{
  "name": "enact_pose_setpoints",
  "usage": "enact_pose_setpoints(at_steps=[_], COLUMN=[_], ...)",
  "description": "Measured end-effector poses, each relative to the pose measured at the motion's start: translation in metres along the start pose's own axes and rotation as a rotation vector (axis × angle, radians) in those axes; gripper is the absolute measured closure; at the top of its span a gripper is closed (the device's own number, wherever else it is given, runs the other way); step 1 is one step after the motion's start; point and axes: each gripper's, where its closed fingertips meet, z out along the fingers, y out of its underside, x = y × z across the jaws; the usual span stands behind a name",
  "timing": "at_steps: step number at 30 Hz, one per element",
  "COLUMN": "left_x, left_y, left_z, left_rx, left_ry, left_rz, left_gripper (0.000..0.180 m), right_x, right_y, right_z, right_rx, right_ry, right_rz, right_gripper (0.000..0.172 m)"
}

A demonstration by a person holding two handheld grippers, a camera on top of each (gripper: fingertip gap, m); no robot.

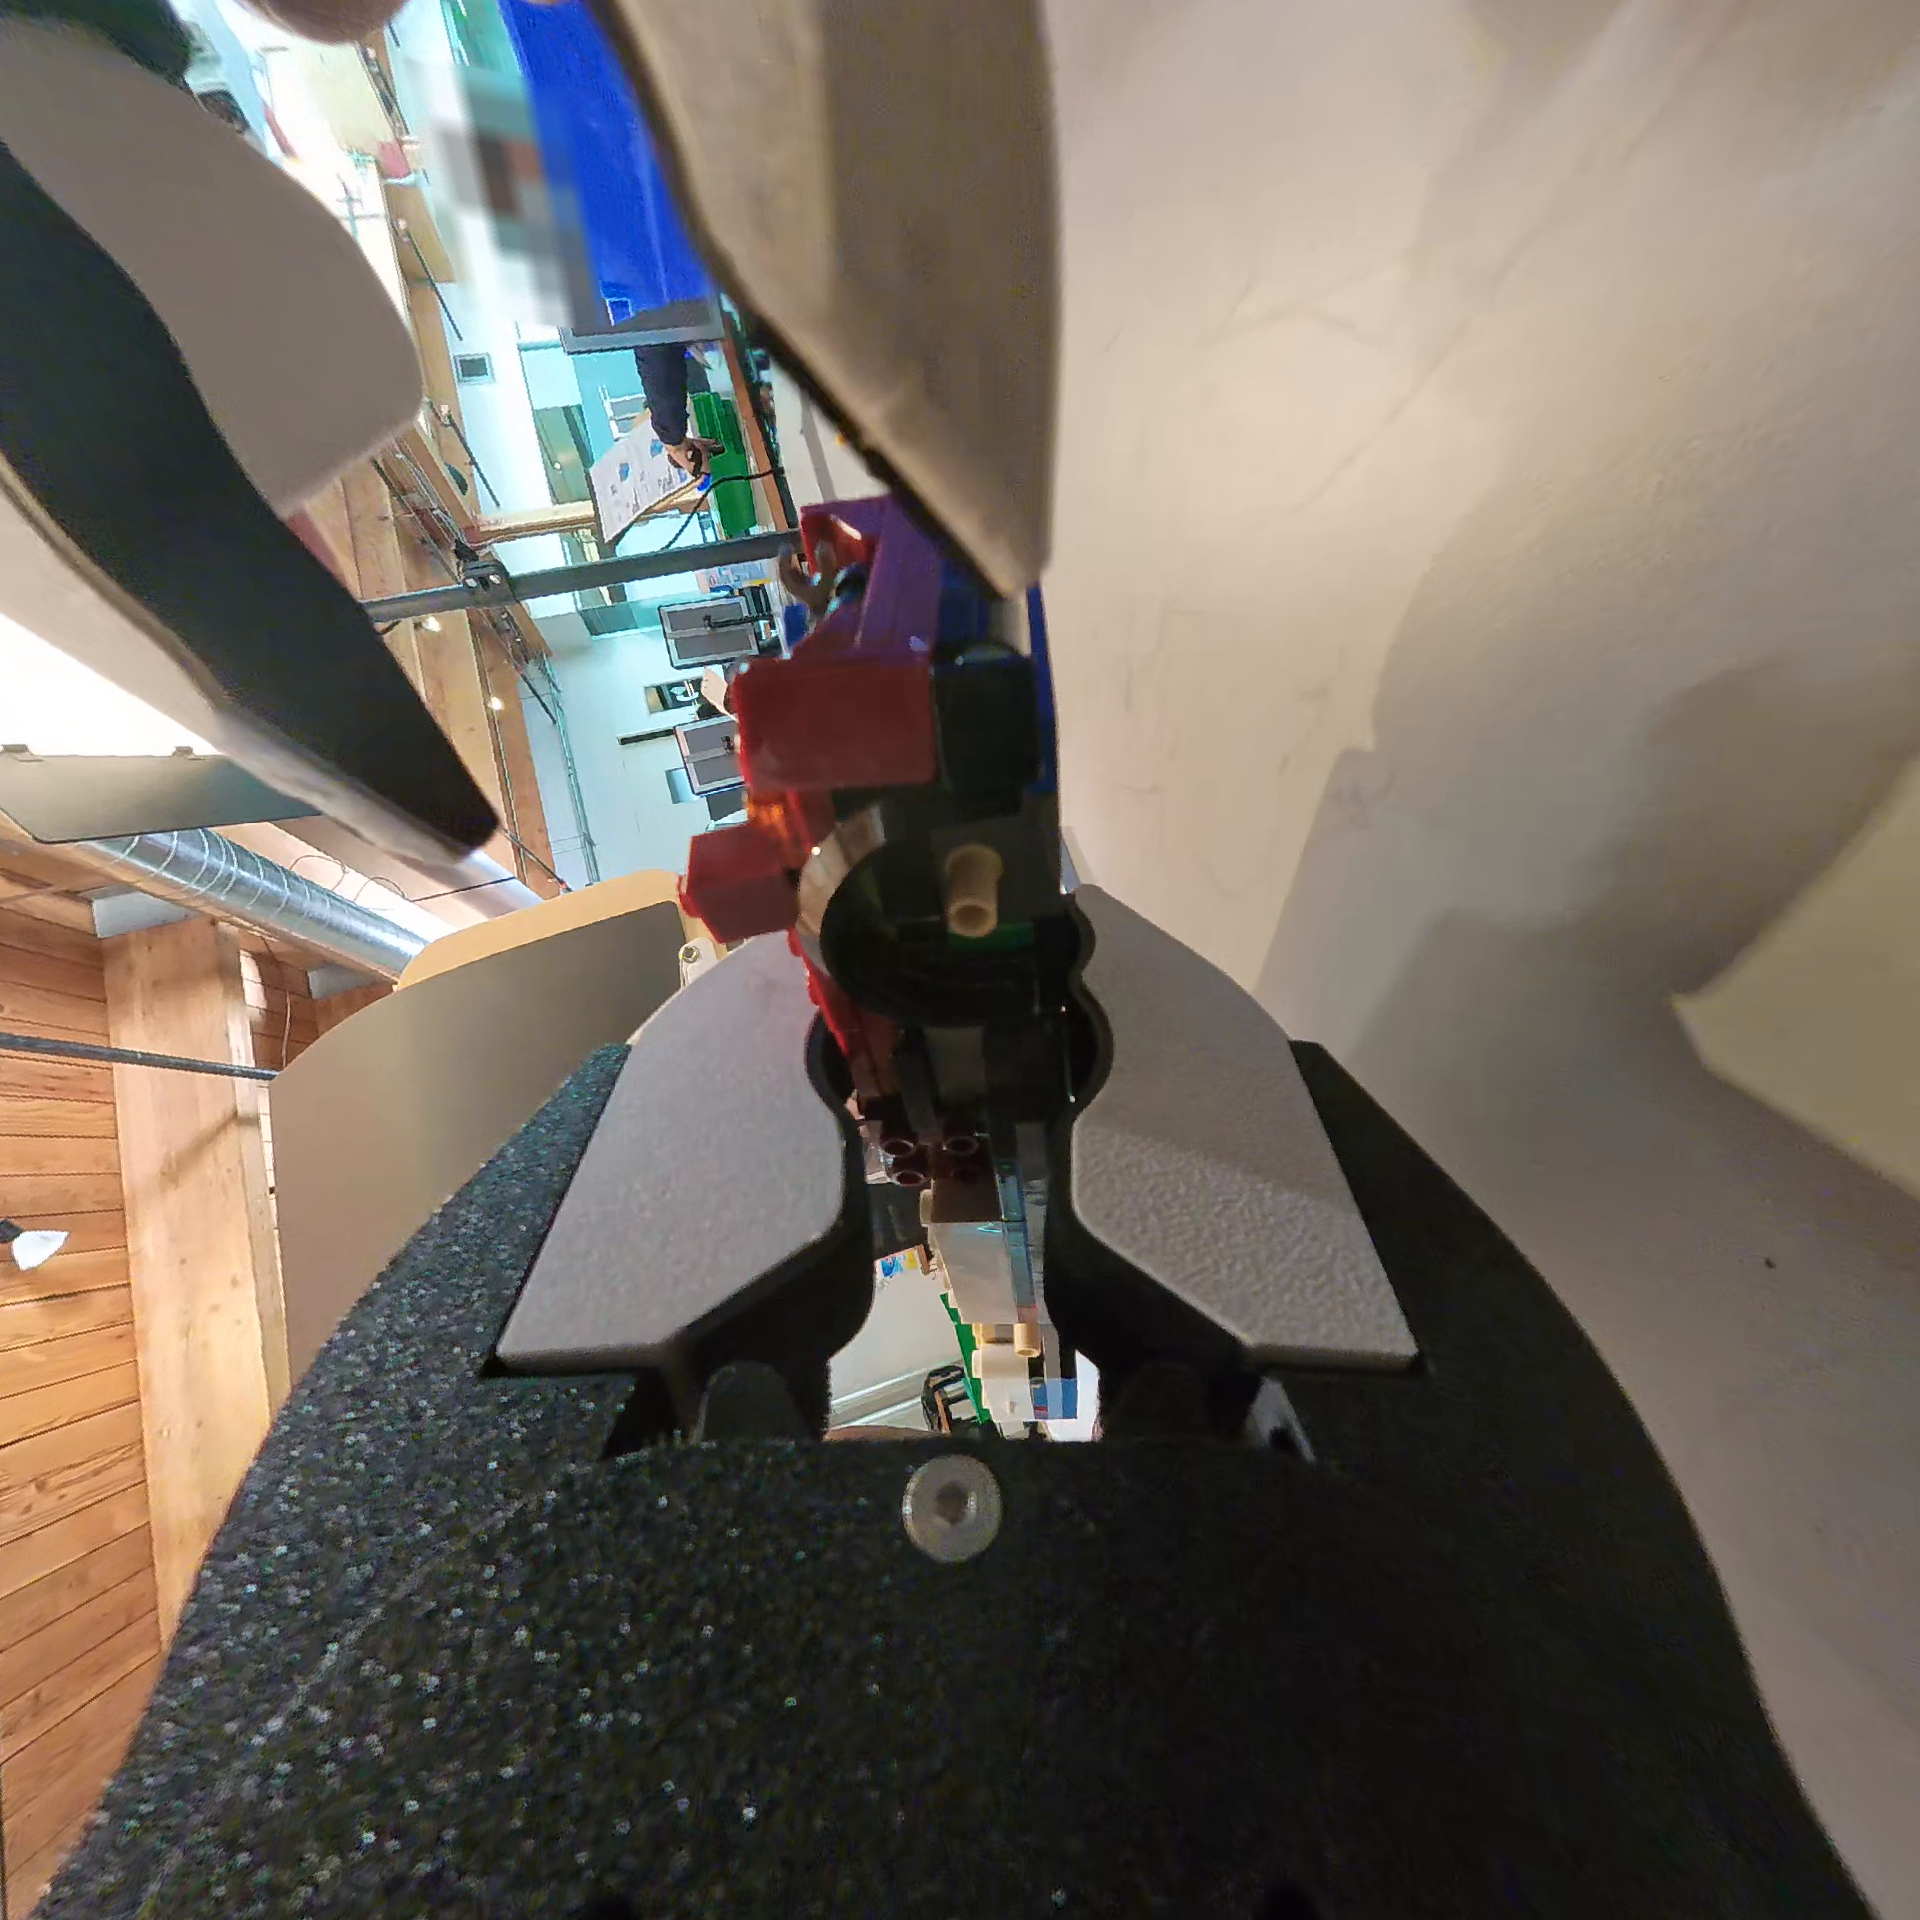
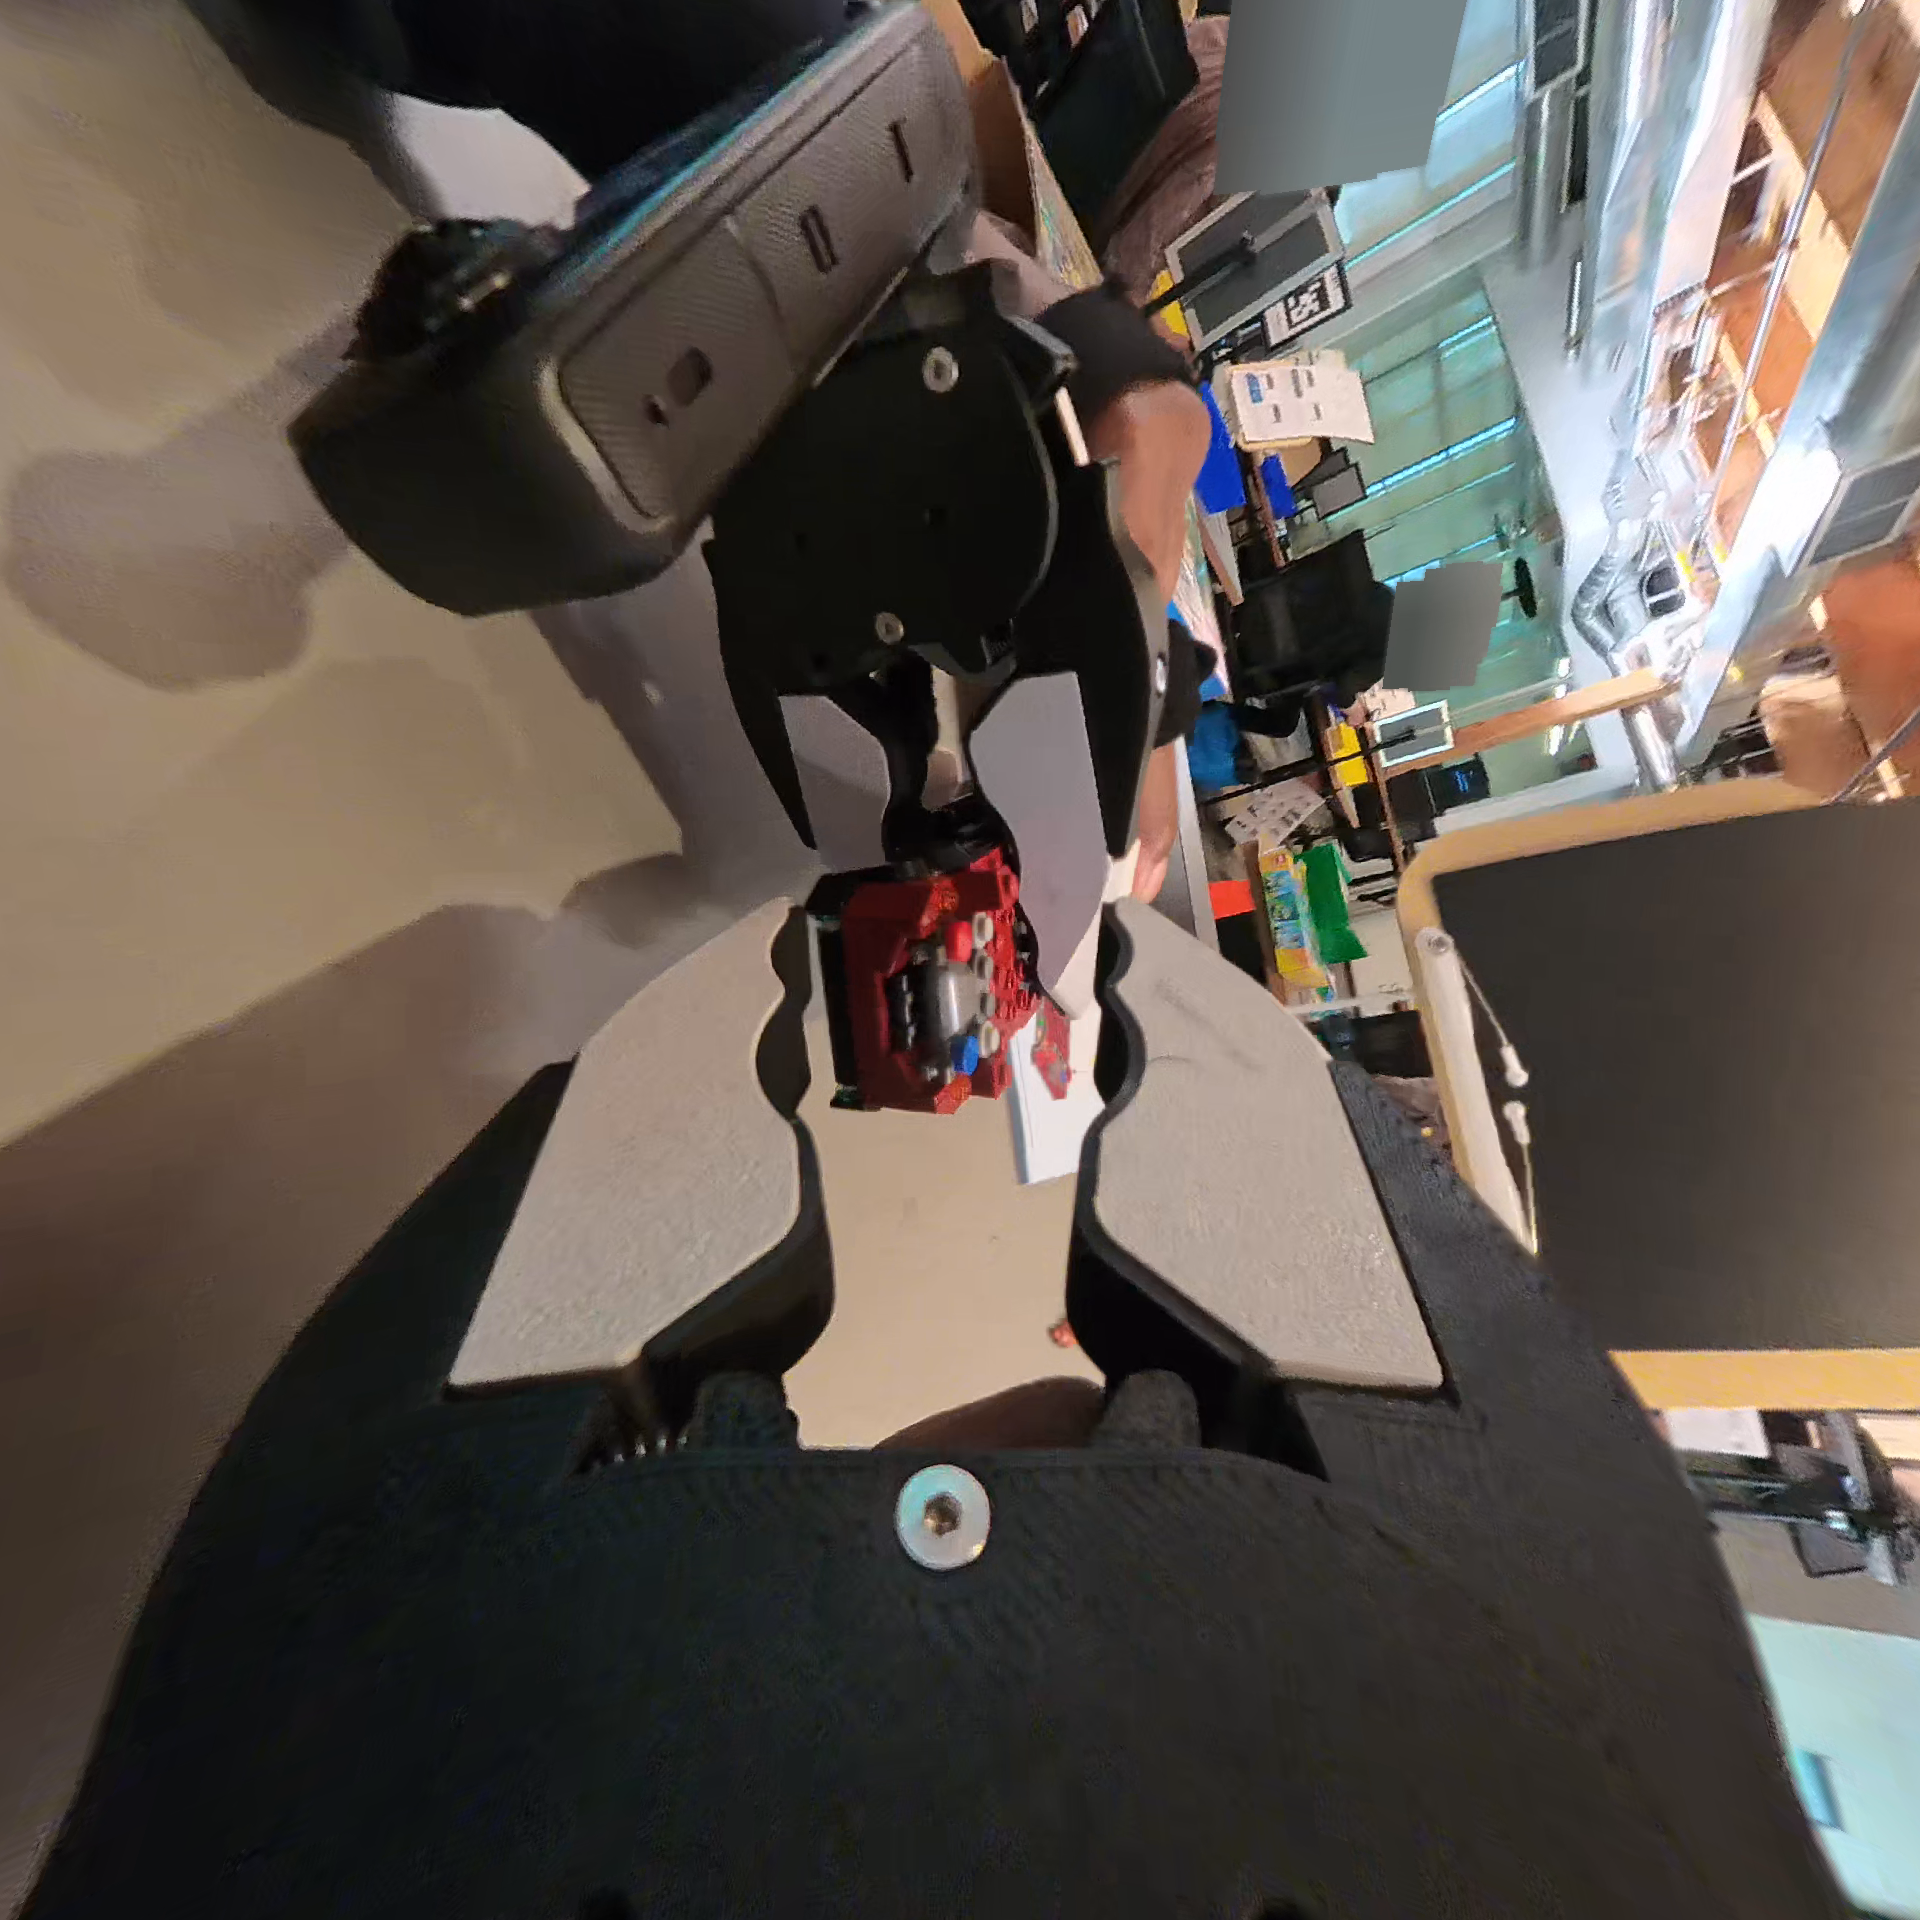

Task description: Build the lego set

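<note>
Left fingers (image 1: 727,1091) around, seemingly gripping, brick model (image 1: 914,831)

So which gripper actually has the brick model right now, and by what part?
The left gripper holds the red and black brick model, clamped at its black near end. The right gripper is open around the model's far end, not pressing it.

You are in a shared workshop or lab hall.

Around you stand wood-plank walls (image 1: 73,1195), a silver ventilation duct (image 1: 260,894) and tall glazed walls (image 2: 1455,343). Worktables (image 2: 1538,717) carry blue bins (image 2: 1221,468), printed sheets (image 2: 1299,400) and monitors (image 1: 707,629); a person (image 1: 665,390) works at another bench far off.
</note>
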Motion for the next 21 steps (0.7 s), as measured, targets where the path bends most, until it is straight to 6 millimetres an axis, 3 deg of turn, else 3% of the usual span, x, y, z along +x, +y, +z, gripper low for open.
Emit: enact_pose_setpoints(at_steps=[11,21], left_x=[0.002,0.000], left_y=[0.001,0.001], left_z=[0.000,0.000], left_rx=[-0.001,0.007], left_ry=[0.012,0.008], left_rz=[-0.006,-0.014], left_gripper=[0.145,0.145], right_x=[-0.006,-0.003], right_y=[0.003,0.012], right_z=[0.012,0.018], right_rx=[-0.024,-0.061], right_ry=[0.041,0.099], right_rz=[-0.165,-0.226], right_gripper=[0.114,0.128])
